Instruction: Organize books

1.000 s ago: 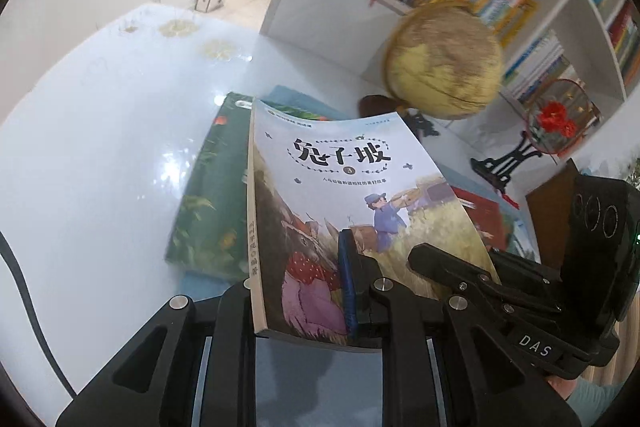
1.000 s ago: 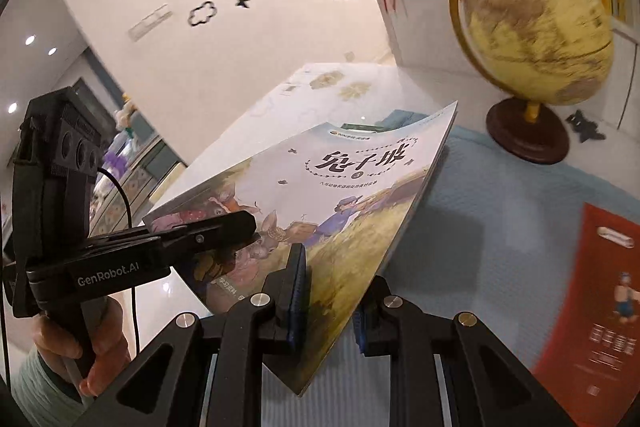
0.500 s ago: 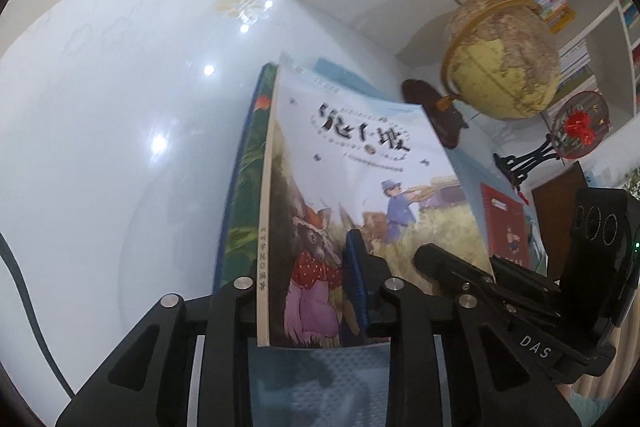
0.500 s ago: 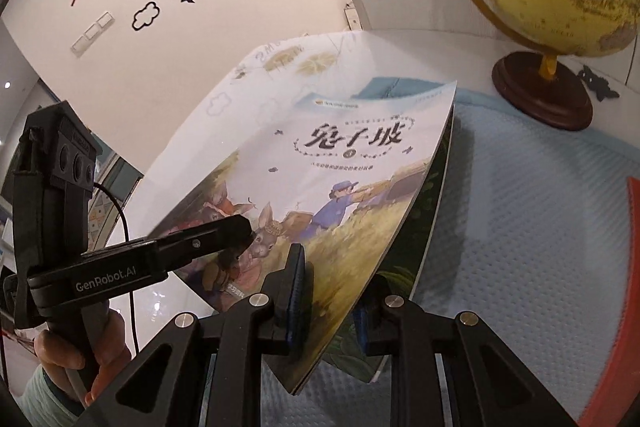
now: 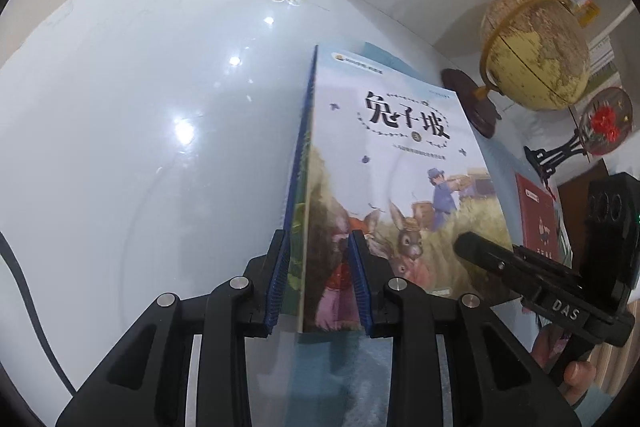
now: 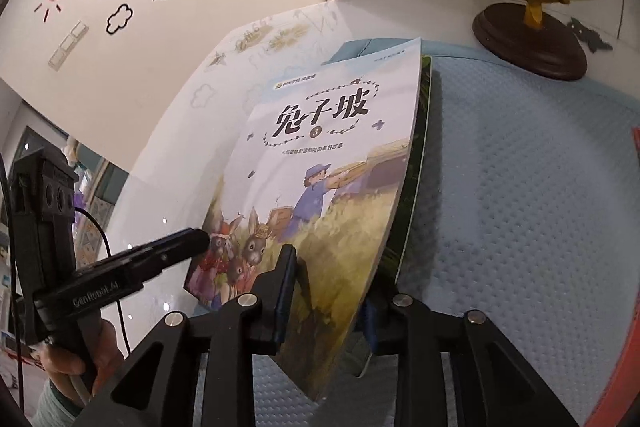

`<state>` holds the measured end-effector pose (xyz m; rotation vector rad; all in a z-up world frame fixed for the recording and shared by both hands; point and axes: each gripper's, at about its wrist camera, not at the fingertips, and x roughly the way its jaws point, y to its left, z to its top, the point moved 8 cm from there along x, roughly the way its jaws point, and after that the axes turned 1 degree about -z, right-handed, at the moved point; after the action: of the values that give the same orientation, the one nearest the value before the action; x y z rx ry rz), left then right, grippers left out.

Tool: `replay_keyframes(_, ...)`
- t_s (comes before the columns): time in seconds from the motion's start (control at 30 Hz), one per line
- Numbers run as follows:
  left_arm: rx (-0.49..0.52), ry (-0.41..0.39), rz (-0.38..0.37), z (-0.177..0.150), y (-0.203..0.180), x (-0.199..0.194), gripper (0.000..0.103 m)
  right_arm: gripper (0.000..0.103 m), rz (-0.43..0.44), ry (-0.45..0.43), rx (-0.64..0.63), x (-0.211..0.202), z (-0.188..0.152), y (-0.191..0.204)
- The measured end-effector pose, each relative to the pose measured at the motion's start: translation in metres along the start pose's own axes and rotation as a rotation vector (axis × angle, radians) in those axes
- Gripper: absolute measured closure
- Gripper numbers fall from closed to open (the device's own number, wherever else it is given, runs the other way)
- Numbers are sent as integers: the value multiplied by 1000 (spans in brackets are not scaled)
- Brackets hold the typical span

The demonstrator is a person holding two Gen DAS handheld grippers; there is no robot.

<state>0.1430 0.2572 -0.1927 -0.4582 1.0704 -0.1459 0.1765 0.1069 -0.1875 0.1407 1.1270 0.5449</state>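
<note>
Black left claw and right claw, angled downward, opening around storybook

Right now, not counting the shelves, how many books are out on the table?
3: the rabbit-cover book between both grippers, a green-cover book directly beneath it, and a red book lying farther right on the blue mat. Others may be hidden.
</note>
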Motion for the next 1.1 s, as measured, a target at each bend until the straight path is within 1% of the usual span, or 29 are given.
replay_keyframes(0.07, -8, 3, 12, -4, 4, 2, 76, 67, -10, 1, -16, -2, -3, -1)
replay_keyframes(0.13, -16, -2, 19, -8, 7, 0, 76, 66, -18, 4, -22, -6, -7, -4)
replay_keyframes(0.3, -65, -29, 52, -18, 15, -13, 76, 65, -16, -4, 11, -21, -14, -19)
replay_keyframes(0.5, -126, -79, 95, -33, 14, -42, 76, 65, 14, -71, 55, -67, -15, -45)
replay_keyframes(0.63, -151, -135, 109, -42, -5, -65, 76, 65, 23, -118, 47, -103, -13, -61)
replay_keyframes(0.73, -149, -173, 86, -51, -39, -80, 76, 65, 25, -149, 42, -135, -17, -77)
replay_keyframes(0.87, -107, -197, 54, -61, -94, -87, 75, 64, 12, -179, 30, -179, -32, -105)
replay_keyframes(1.0, -33, -188, 16, -72, -163, -78, 75, 63, -24, -201, 28, -222, -52, -137)
replay_keyframes(1.1, 38, -160, -2, -90, -217, -63, 75, 58, -60, -219, 56, -256, -70, -174)
